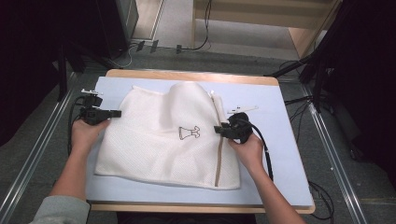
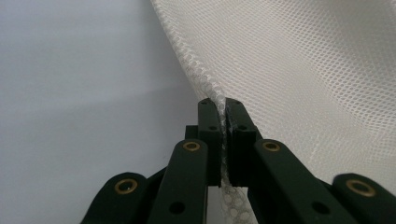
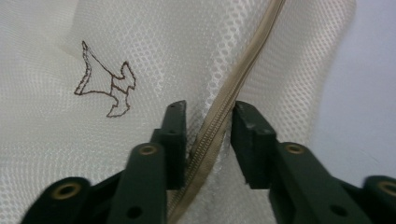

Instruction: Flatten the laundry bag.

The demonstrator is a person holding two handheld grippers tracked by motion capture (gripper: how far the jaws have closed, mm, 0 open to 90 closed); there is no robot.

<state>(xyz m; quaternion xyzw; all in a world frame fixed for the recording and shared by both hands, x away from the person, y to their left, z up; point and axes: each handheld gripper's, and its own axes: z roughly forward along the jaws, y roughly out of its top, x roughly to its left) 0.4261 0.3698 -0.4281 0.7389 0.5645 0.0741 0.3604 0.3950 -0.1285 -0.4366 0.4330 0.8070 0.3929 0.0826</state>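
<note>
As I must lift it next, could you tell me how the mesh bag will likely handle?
Probably floppy: the mesh bag humps and creases on the table. Likely light, since the left gripper holds it by a thin edge. Its zipper seems the firmest part.

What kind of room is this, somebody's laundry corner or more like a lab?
More likely a lab or recording studio. A bare work table stands between metal floor rails, with cables on the floor and dark curtains around. The white mesh bag is handled with hand-held grippers, not bare hands.
</note>
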